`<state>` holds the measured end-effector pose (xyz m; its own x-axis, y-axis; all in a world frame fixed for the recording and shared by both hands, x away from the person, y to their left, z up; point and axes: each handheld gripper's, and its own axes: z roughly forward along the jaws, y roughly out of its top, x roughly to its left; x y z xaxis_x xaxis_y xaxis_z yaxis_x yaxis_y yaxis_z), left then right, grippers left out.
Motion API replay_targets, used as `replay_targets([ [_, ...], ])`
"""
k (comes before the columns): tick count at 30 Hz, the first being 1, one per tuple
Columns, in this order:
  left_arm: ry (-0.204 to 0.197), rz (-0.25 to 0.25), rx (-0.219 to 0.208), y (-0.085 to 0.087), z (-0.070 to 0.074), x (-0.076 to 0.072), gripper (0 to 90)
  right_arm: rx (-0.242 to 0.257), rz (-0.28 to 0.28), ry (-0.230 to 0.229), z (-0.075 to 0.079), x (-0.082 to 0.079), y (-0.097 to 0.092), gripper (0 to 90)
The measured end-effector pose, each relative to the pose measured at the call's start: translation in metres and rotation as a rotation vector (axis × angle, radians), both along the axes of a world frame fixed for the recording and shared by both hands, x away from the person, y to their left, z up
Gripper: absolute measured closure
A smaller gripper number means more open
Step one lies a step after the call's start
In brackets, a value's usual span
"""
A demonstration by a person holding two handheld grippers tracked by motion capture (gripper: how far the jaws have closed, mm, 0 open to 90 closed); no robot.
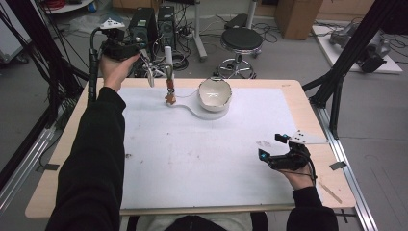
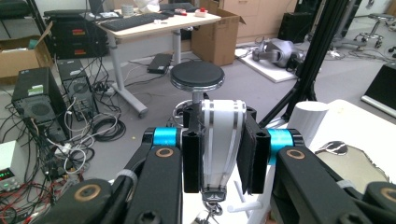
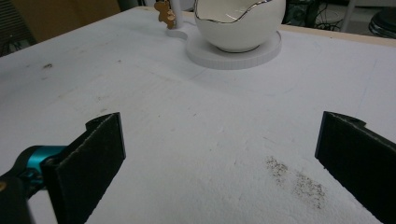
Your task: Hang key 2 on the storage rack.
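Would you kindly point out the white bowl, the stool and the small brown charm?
white bowl (image 1: pixel 214 92), high view, inner wall.
stool (image 2: pixel 196 76), left gripper view, seat top.
brown charm (image 1: pixel 170 98), high view, its body.

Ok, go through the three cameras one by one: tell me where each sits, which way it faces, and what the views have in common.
High view: above the person's side, looking forward and down on the table; both dark-sleeved forearms enter from the bottom.
Left gripper view: rides the raised left gripper, facing out over the table's far edge toward a black stool; its jaws clamp a white strap.
Right gripper view: rides the right gripper, low over the white mat, jaws wide apart.
Shared: the white bowl appears in the high and right gripper views.
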<state>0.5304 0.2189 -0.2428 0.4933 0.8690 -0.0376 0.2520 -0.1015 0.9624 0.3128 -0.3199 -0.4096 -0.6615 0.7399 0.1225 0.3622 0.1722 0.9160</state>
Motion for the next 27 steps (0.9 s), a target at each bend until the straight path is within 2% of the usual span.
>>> replay_targets([
  [5,0.015,-0.015,0.015,-0.01,-0.003,0.001,73.9,-0.003,-0.006,0.001,-0.001,0.0,0.0,0.7],
  [7,0.013,-0.026,0.013,-0.012,-0.003,0.001,73.9,-0.008,-0.009,0.007,-0.001,-0.001,0.0,0.7],
  [10,-0.001,-0.011,0.023,-0.015,-0.003,0.001,73.9,-0.01,-0.009,0.011,-0.003,-0.001,0.0,0.7],
  [15,0.023,-0.038,-0.015,-0.016,-0.005,0.002,73.9,-0.006,-0.016,0.01,-0.002,-0.002,-0.002,0.7],
  [20,0.033,-0.06,-0.006,-0.021,-0.005,0.0,73.9,-0.007,-0.012,0.012,-0.004,0.0,-0.001,0.7],
  [27,0.051,-0.065,-0.031,-0.021,-0.015,-0.001,73.8,0.009,0.001,0.006,-0.005,0.002,-0.001,0.7],
])
